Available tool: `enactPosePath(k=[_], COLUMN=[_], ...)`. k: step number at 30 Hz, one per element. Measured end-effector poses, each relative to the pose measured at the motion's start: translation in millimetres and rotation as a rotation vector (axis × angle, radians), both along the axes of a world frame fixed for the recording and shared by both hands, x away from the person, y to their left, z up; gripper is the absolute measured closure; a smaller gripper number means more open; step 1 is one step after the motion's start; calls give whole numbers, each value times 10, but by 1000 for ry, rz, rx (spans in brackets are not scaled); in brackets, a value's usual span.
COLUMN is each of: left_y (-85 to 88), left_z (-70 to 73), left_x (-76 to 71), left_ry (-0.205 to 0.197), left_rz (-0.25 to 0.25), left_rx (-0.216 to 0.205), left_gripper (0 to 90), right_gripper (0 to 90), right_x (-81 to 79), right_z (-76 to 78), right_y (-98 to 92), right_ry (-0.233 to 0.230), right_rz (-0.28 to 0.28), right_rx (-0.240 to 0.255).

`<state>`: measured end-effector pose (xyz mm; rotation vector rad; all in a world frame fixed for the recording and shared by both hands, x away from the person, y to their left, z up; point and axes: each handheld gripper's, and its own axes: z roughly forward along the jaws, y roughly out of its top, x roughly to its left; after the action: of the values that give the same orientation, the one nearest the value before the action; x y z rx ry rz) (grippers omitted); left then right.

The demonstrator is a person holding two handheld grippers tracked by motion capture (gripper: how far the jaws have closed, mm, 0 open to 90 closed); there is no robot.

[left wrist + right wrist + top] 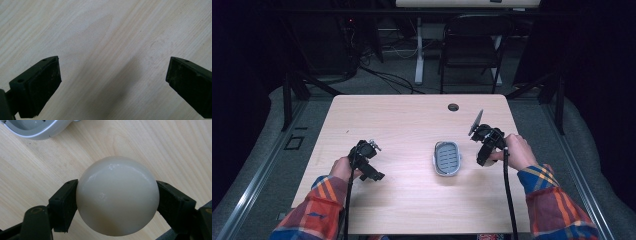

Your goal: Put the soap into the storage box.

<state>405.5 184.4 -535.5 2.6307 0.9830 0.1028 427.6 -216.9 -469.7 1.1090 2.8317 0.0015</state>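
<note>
Pale wood bench, a person's two forearms in plaid sleeves coming in from the near edge. Right gripper — fingers clamped on either side of a smooth off-white ball, held just above the wood. A grey oval dish sits near mid-bench, just left of the right gripper; its rim shows at the top left of the right gripper view. Left gripper — fingers spread wide, holding nothing, bare wood between them; it sits toward the bench's left, well apart from the dish.
</note>
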Motion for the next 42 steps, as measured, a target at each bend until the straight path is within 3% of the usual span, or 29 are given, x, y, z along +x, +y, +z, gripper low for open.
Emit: enactPosePath(k=[25, 42], left_y=[4, 6], left_z=[-1, -2], left_x=[0, 1], left_ry=[3, 4], left_rz=[0, -2], left_rx=[-3, -3], left_gripper=[0, 0], right_gripper=[229, 229], right_x=[99, 153], right_z=[229, 308], right_y=[126, 370], right_ry=[-15, -13], right_rz=[20, 63], right_rx=[17, 12])
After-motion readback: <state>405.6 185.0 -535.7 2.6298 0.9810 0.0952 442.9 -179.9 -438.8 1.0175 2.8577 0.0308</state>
